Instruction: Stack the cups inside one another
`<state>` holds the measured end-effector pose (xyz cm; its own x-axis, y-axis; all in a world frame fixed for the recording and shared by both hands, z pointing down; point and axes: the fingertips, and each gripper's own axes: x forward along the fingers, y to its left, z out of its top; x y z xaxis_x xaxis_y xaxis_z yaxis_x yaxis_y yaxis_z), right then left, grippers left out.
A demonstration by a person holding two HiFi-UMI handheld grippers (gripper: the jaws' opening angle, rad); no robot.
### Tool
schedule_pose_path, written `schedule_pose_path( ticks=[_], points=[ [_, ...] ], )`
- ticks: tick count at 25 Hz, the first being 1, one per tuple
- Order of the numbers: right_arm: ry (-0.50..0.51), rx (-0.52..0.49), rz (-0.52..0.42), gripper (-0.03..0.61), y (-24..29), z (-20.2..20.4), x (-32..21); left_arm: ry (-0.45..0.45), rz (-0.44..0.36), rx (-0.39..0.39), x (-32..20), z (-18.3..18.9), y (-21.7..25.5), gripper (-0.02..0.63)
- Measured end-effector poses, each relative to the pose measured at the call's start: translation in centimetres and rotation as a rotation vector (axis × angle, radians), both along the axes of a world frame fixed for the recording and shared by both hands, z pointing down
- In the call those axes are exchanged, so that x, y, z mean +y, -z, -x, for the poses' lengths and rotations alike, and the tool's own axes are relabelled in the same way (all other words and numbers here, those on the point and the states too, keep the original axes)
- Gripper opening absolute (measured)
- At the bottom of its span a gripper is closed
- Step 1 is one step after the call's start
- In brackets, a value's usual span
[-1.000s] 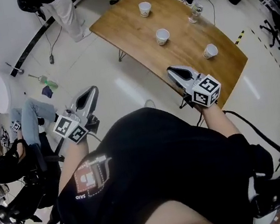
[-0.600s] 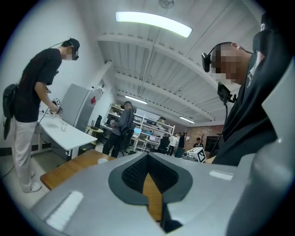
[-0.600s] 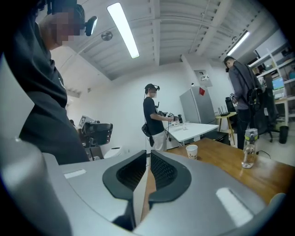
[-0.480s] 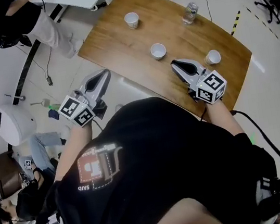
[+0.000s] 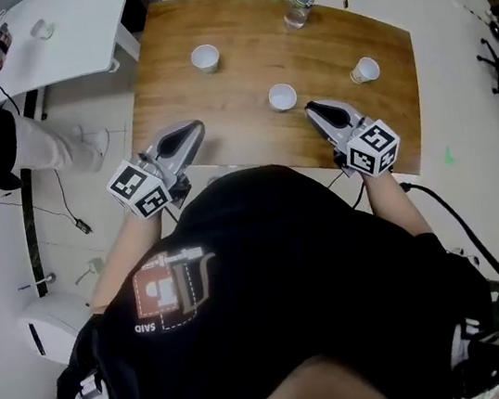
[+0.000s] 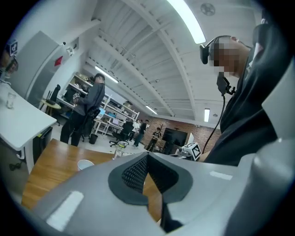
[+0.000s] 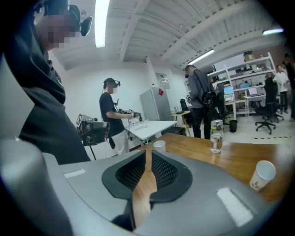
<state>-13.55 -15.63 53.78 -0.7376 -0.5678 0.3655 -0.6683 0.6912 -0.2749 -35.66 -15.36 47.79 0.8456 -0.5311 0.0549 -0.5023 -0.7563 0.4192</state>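
— Fingers on the left gripper (image 6: 147,156): how do they stand?
— Pressed together, with nothing between them. That gripper hangs over the near edge of the table (image 5: 216,105).
— And the right gripper (image 7: 148,154)?
— Its fingers have just been opening. They stand a narrow slit apart, and only the table's wood shows through the gap.
— Where are the cups?
— All three stand apart on the table, none inside another. The middle cup (image 5: 282,97) sits near the centre. From it, the far cup (image 5: 204,57) lies at ten o'clock and the right-hand cup (image 5: 364,70) at three o'clock.
— Is either gripper on one?
— No. The right gripper's tips are near the middle cup, at its four o'clock, not touching.
— Anything else on the table?
— A clear water bottle (image 5: 297,8), at about one o'clock from the middle cup, by the far edge.
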Motion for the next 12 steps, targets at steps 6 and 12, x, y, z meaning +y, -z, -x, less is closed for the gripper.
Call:
schedule_pose_path(
  ticks=[6, 12],
  points=[
    [-0.005, 0.125, -0.01, 0.078, -2.0, 1.0, 0.6, -0.069, 0.013, 0.022, -2.1, -0.7, -0.2, 0.005],
    [0.151, 0.335, -0.005, 0.101, -8.4, 2.1, -1.4, -0.015, 0.045, 0.019, -2.9, -1.4, -1.2, 0.005]
  ],
)
